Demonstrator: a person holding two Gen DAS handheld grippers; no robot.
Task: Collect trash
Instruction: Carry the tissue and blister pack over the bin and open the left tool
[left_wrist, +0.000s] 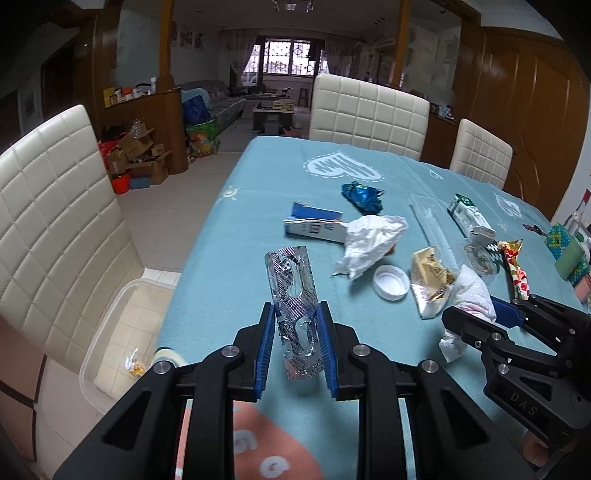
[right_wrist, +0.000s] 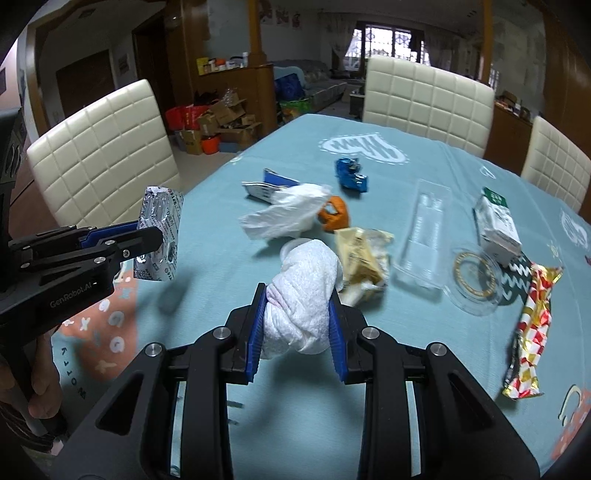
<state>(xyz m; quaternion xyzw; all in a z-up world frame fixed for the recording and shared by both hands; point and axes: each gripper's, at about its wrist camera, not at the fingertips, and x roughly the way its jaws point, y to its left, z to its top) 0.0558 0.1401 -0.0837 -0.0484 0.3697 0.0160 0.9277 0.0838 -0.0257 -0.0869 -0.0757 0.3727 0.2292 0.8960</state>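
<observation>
My left gripper (left_wrist: 296, 314) is shut on a silver blister pack (left_wrist: 293, 306) and holds it upright above the table's near left part; it also shows in the right wrist view (right_wrist: 159, 232). My right gripper (right_wrist: 297, 299) is shut on a crumpled white tissue wad (right_wrist: 303, 291), above the cloth; the tissue wad also shows in the left wrist view (left_wrist: 471, 295). More trash lies on the blue tablecloth (left_wrist: 258, 192): a white tissue (left_wrist: 369, 240), a bottle cap (left_wrist: 390, 282), a yellow wrapper (left_wrist: 430, 277), a blue wrapper (left_wrist: 362, 195) and a blue-white box (left_wrist: 314, 225).
A clear plastic bin (left_wrist: 122, 332) with a wrapper in it stands on the floor left of the table. White chairs (left_wrist: 55, 221) stand around the table. A clear tray (right_wrist: 424, 232), a green-white carton (right_wrist: 496, 225), a clear lid (right_wrist: 474, 280) and a red-gold wrapper (right_wrist: 532, 328) lie at the right.
</observation>
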